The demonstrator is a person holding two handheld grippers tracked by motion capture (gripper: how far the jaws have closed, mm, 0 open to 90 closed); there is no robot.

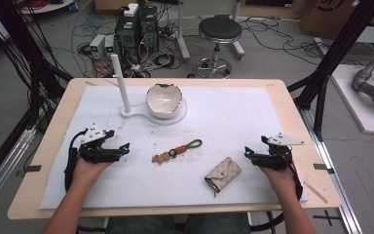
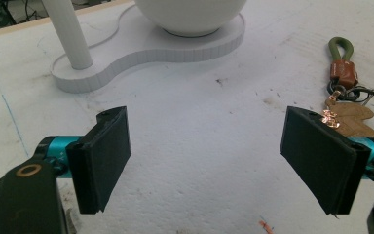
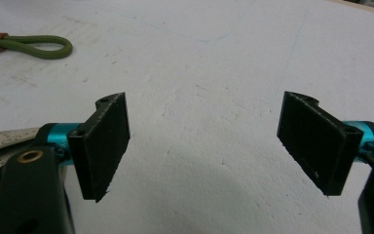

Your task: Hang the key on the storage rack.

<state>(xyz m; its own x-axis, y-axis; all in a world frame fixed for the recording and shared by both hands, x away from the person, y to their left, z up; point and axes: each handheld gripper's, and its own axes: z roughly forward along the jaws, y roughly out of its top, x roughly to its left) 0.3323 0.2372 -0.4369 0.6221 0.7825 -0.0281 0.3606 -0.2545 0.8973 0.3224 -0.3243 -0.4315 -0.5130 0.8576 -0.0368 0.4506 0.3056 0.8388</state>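
On the white mat lies a keychain [image 1: 175,151] with an olive cord loop, a brown leather wrap and a tan charm, near the middle. A beige patterned key pouch [image 1: 223,173] rests to its right, closer to me. My left gripper [image 1: 121,149] sits on the mat left of the keychain, open, nothing between its jaws. The keychain [image 2: 346,97] shows beside the right jaw in the left gripper view. My right gripper [image 1: 248,153] is open just right of the pouch. Its own view shows the cord loop [image 3: 39,46] at the upper left and the pouch's edge [image 3: 5,139] at the left.
A white stand [image 1: 153,113] with an upright post [image 1: 120,82] holds a cracked white bowl [image 1: 163,100] at the back of the mat. The wooden table edge [image 1: 175,209] runs in front. A stool [image 1: 219,31] and computers stand on the floor beyond.
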